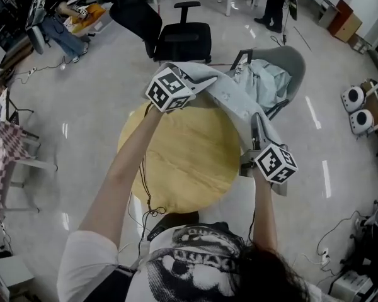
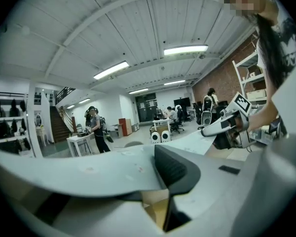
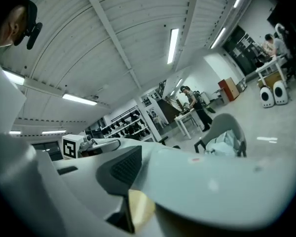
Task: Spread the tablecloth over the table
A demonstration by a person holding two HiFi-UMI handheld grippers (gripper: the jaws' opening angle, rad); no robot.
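Clamping pale grey fabric tablecloth (image 1: 236,96): left tool (image 1: 205,84) at round yellow tabletop's (image 1: 189,162) eleven o'clock, right tool (image 1: 256,119) at three o'clock

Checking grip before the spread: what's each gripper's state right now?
Left gripper: closed on the tablecloth edge.
Right gripper: closed on the tablecloth edge too.

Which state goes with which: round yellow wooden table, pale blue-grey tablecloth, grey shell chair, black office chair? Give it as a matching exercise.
Things:
1. round yellow wooden table
2. pale blue-grey tablecloth
3. grey shell chair
4. black office chair

States:
A. heap of cloth in its seat
B. cloth over its far edge only
C. clamped by the left gripper and the right gripper
D. seat unoccupied, beyond the table

Pairs: 1-B, 2-C, 3-A, 4-D
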